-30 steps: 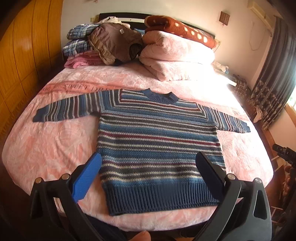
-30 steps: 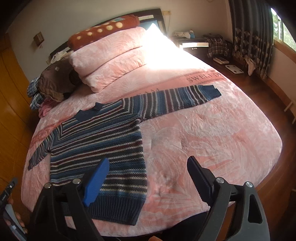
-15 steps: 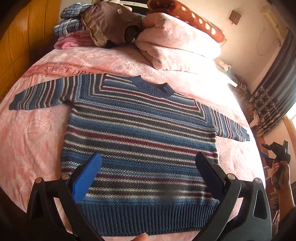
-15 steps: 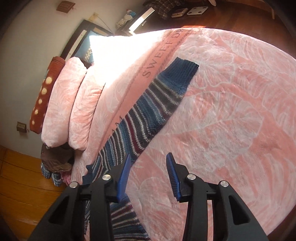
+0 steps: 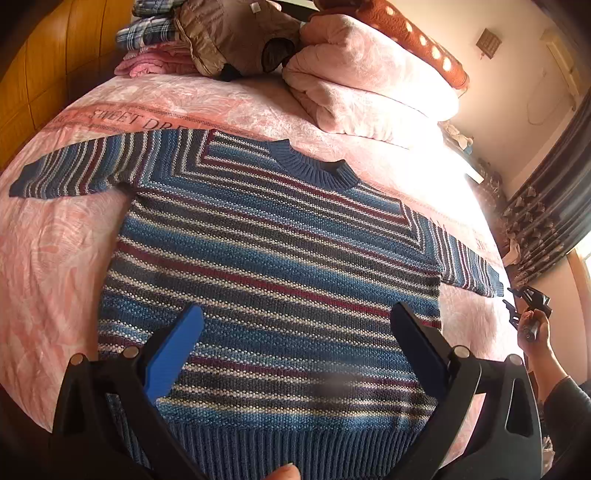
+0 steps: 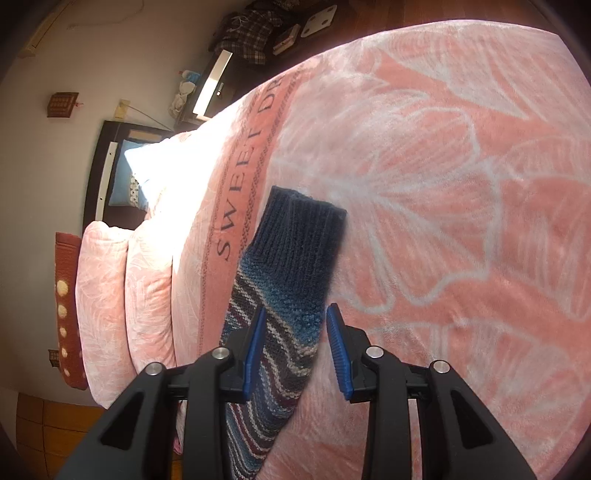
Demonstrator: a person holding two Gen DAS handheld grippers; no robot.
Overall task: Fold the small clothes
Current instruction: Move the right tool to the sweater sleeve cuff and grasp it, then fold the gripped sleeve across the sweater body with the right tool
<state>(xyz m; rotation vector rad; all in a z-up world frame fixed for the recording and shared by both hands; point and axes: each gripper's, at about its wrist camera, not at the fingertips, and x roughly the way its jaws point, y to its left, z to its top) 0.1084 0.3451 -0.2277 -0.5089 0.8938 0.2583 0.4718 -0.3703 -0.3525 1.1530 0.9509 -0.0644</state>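
A blue, maroon and white striped knit sweater (image 5: 273, 266) lies flat and face up on the pink bed (image 5: 48, 266), both sleeves spread out. My left gripper (image 5: 295, 332) hovers wide open over its lower body, near the ribbed hem. In the right wrist view my right gripper (image 6: 295, 332) is partly open, its blue pads (image 6: 255, 350) straddling the right sleeve (image 6: 288, 295) just behind the dark ribbed cuff (image 6: 303, 229). The pads do not press the knit. The right gripper (image 5: 526, 306) also shows far right in the left wrist view, held by a hand.
Pink pillows (image 5: 369, 88) with a brown dotted bolster (image 5: 406, 33) lie at the head of the bed, beside a stack of folded clothes (image 5: 221, 40). A wooden wardrobe (image 5: 44, 70) stands left. Curtains (image 5: 546, 214) hang right. A bedside stand (image 6: 218, 81) holds clutter.
The left gripper has moved closer over the sweater's body. The right gripper has swung to the right sleeve, narrowed its jaws and come down around the sleeve near the cuff.
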